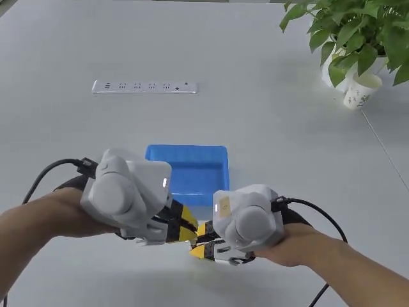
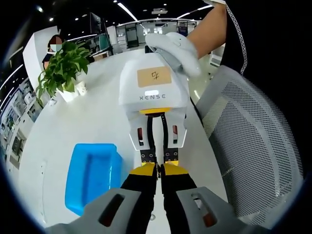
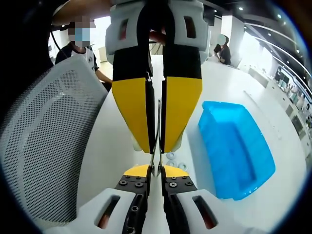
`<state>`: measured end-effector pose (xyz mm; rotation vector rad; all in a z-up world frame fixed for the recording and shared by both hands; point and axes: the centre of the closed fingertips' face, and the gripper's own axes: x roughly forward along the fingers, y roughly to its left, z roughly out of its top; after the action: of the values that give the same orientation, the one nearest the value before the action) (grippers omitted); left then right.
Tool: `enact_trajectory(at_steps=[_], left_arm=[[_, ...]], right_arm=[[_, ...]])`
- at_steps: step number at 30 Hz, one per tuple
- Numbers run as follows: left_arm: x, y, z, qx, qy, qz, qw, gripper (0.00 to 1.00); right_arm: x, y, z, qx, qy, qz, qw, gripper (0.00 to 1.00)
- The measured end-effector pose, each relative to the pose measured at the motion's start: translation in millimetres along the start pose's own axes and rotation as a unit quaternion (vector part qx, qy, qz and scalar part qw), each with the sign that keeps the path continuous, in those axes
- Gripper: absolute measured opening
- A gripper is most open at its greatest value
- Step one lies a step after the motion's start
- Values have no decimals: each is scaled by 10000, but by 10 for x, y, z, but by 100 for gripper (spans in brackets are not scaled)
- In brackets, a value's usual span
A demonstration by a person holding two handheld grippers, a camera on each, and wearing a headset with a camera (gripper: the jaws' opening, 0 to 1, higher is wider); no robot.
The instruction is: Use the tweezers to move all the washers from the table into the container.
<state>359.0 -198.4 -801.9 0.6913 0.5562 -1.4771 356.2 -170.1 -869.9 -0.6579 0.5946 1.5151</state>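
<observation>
Where the two sets of jaws meet nose to nose, the tweezers [image 3: 159, 127] stand as a thin metal strip in the right gripper view. They run down the slit between the yellow pads of the left gripper [image 3: 157, 147] to the yellow tips of the right gripper [image 3: 154, 170], and both pairs of jaws are drawn tight on the strip. That view also gives the washers [image 3: 171, 156], small rings lying on the table [image 1: 268, 128] just under the left gripper's tips, beside the container [image 3: 233, 146] and not in it. In the left gripper view the strip is too thin to make out and the washers are hidden by the jaws; the blue container lies left of them, and the right gripper's white body faces straight back. The head view has both grippers held low, tips touching, just before the container's near edge, covering tweezers and washers. Farther off on the table are a power strip [image 1: 145, 87], a plant [image 1: 358, 32] and a cup [image 1: 361, 91]; a mesh chair [image 3: 44, 146] sits beside the table in both gripper views
</observation>
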Motion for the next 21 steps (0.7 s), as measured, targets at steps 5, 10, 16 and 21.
enact_trajectory(at_steps=[5,10,16,21], left_arm=[[5,-8,9,-30,-44,-23,10000,7],[19,-20,-10,-64,-29,-73,9999,8],[22,-11,-6,-43,-49,-64,10000,7],[22,-24,-4,-70,-53,-106,9999,7]], right_arm=[[-3,4,-5,14,-11,2,10000,10],[-6,7,-8,-10,2,11,10000,10],[-7,7,-12,-10,5,15,10000,10],[-6,17,-13,0,-4,30,10000,10]])
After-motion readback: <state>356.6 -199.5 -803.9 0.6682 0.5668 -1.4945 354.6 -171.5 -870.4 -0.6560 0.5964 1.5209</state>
